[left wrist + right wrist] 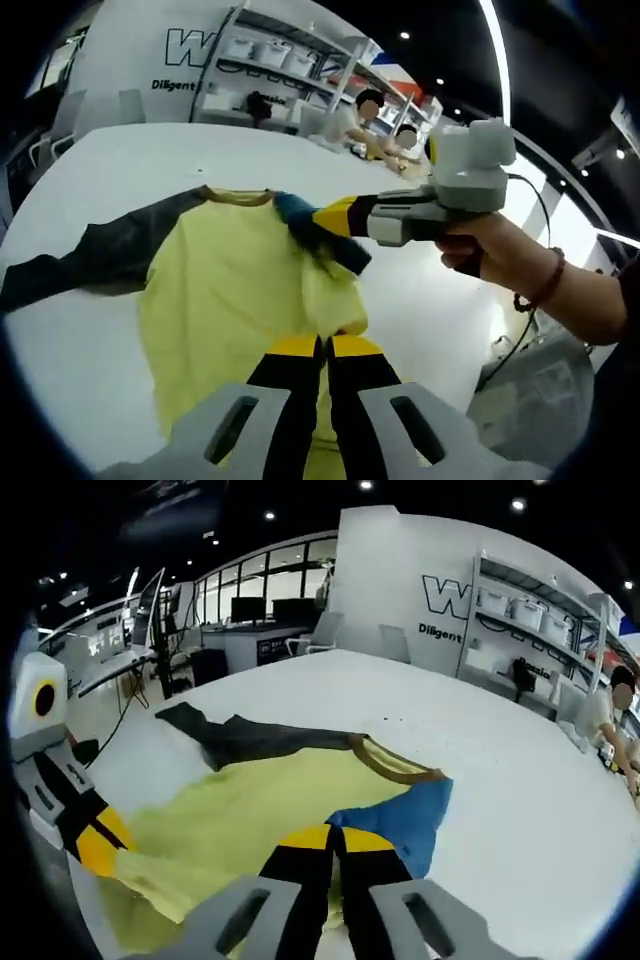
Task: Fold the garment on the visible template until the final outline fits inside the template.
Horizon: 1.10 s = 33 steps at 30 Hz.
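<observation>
A: We see the yellow long-sleeved shirt with a brown collar, one dark grey sleeve and one blue sleeve point(225, 290) lying on the wide white table point(420, 290). In the left gripper view its grey sleeve stretches flat out to the left, and the collar lies at the far side.

B: And the left gripper point(325, 345)?

A: Its black-and-yellow jaws are pressed together on a bunched fold of yellow cloth at the shirt's right edge. In the right gripper view we see it at the left point(95, 845), yellow tips against the near edge of the cloth.

B: We agree. The right gripper point(330, 838) has its jaws closed too, right where the blue sleeve meets the yellow body. From the left gripper view it comes in from the right point(315, 222), held by a person's hand point(480, 245) with a bead bracelet, and its tips pinch the blue sleeve near the collar, lifting it a little off the table.

A: So the blue sleeve is folded in over the yellow front, while the grey one lies spread.

B: Yes. Beyond the table we see white storage shelves with boxes point(545, 615), a white wall with dark lettering point(400, 590), and seated people point(385, 130) at the far side.
</observation>
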Available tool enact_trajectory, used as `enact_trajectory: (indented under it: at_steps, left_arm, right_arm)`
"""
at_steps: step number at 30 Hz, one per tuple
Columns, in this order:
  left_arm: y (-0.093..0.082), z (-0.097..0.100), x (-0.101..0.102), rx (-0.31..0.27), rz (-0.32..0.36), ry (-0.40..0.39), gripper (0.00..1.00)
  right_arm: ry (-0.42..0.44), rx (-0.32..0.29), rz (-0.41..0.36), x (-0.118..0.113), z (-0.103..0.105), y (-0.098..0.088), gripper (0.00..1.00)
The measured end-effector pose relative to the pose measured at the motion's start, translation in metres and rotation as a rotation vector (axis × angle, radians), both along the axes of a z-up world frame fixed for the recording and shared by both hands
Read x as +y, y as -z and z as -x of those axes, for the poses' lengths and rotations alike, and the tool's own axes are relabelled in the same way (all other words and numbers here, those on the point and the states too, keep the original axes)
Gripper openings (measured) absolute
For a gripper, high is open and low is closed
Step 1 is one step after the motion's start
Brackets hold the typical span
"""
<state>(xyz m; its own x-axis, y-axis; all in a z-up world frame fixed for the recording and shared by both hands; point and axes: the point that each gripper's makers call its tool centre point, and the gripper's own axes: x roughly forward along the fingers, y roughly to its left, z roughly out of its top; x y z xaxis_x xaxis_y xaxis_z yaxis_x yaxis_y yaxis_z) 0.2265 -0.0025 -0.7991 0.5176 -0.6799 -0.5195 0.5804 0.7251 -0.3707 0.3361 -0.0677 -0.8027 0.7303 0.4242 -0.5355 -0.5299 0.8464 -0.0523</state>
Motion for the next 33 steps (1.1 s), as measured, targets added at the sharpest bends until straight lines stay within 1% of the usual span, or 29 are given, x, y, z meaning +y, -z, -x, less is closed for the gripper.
enact_trajectory:
  at_steps: [1,4,6,9,16,18,19,20,21,23,24,27,29,32,33]
  left_arm:
    - [0.0,0.0,0.0,0.0,-0.002,0.0,0.0]
    - [-0.001,0.001,0.001,-0.002,0.007,0.003,0.0]
    - [0.0,0.0,0.002,0.003,0.006,-0.001,0.0]
    - [0.001,0.0,0.003,0.006,0.002,-0.006,0.0]
    - [0.006,0.002,0.002,0.016,-0.008,-0.005,0.0]
    - [0.006,0.002,0.003,0.019,-0.009,-0.01,0.0]
    - [0.006,0.002,0.004,0.02,-0.008,-0.018,0.0]
    - [0.006,0.002,0.005,0.02,-0.007,-0.02,0.0]
    - [0.006,0.001,0.006,0.02,-0.005,-0.024,0.0]
    - [0.005,0.0,0.008,0.018,0.0,-0.03,0.0]
    - [0.004,-0.001,0.009,0.015,0.005,-0.032,0.0]
    - [0.002,-0.003,0.01,0.014,0.027,-0.044,0.0]
    - [0.002,-0.004,0.013,0.016,0.029,-0.061,0.0]
    - [0.003,-0.006,0.019,0.022,0.037,-0.087,0.0]
    - [0.004,-0.007,0.02,0.026,0.04,-0.097,0.0]
  right_arm:
    - [-0.011,0.006,0.005,0.003,0.001,0.003,0.0]
    - [-0.007,0.034,0.014,0.007,0.001,0.016,0.0]
    - [-0.012,0.033,0.015,0.009,0.002,0.019,0.0]
    - [-0.029,0.046,0.024,0.013,0.004,0.026,0.0]
    - [-0.05,0.103,0.03,0.017,0.009,0.045,0.0]
    - [-0.058,0.102,0.029,0.017,0.01,0.046,0.0]
    - [-0.056,0.04,0.03,0.016,0.006,0.037,0.0]
    - [-0.06,0.0,0.026,0.015,0.003,0.029,0.05]
    - [-0.041,-0.036,0.014,0.012,0.002,0.017,0.13]
    - [0.007,-0.083,-0.024,0.003,-0.002,-0.001,0.31]
    - [0.019,-0.095,-0.038,-0.001,-0.003,-0.007,0.36]
    - [0.03,-0.086,-0.058,-0.015,0.0,-0.016,0.43]
    - [0.052,-0.076,-0.069,-0.029,0.002,-0.017,0.47]
    - [0.061,-0.05,-0.071,-0.044,0.006,-0.009,0.47]
    - [0.058,-0.024,-0.076,-0.049,0.009,-0.003,0.47]
